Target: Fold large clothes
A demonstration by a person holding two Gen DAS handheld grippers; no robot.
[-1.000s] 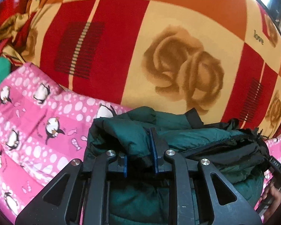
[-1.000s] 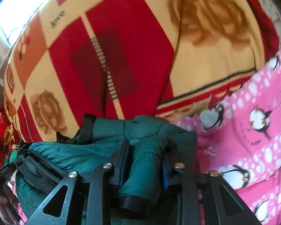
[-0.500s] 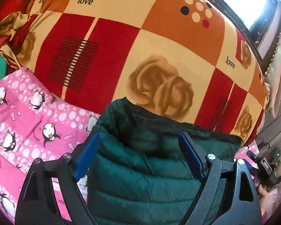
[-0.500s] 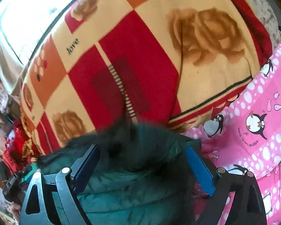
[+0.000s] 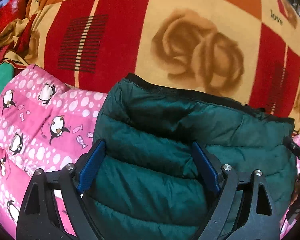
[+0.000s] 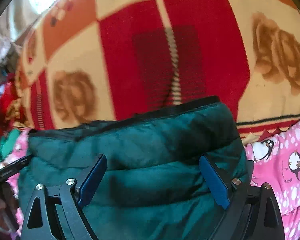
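A dark green puffer jacket point(image 5: 170, 124) lies folded in a thick bundle, its black-trimmed edge towards the blanket. My left gripper point(image 5: 148, 144) hovers over its left part. Its jaws are opening, and the blue pads stand wide apart without pressing on the padding. In the right wrist view the jacket point(image 6: 150, 136) fills the lower middle. My right gripper point(image 6: 153, 157) is open over its right part, with nothing pinched. The right gripper's tip point(image 5: 298, 154) shows at the left wrist view's right edge.
The jacket rests on a pink penguin quilt point(image 5: 40, 120), which also shows in the right wrist view point(image 6: 286, 160). Behind it spreads a red, cream and orange rose blanket point(image 5: 190, 40). Crumpled red cloth point(image 5: 8, 14) and a green item point(image 5: 0, 78) lie at the far left.
Both grippers were shut on bunched folds of the jacket a second ago. Both have let go and opened wide, and the jacket now lies flatter as a folded bundle.
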